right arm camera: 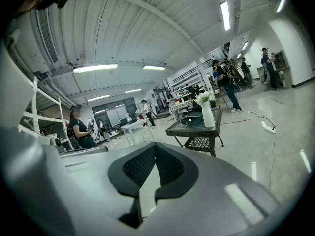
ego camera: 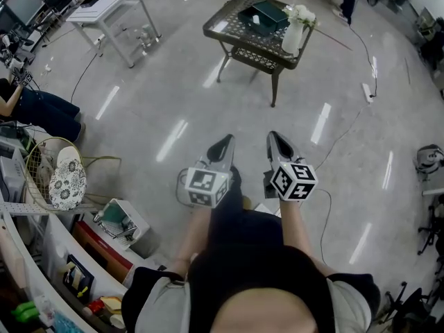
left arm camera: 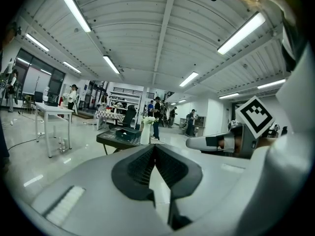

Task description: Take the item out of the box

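Standing well back from the work, I hold my left gripper and my right gripper side by side in front of me, aimed roughly level across the floor. Both pairs of jaws are pressed together at the tips with nothing between them; each gripper view shows only bare ribbed pads meeting. I judge this a carrying posture for the approach, closed up because there is nothing to grasp yet.

The dark green rectangular box sits on the dark metal lattice-top table, well apart from me across the glossy grey floor. From here I cannot tell what lies inside it. Just beside the box stands a tall white vase of pale flowers, close enough that I would judge it easy to knock while reaching in.

The way there looks open. A thin cable trails over the floor to my right, a white metal-legged table stands off to the left, and cluttered shelving crowds my left side.
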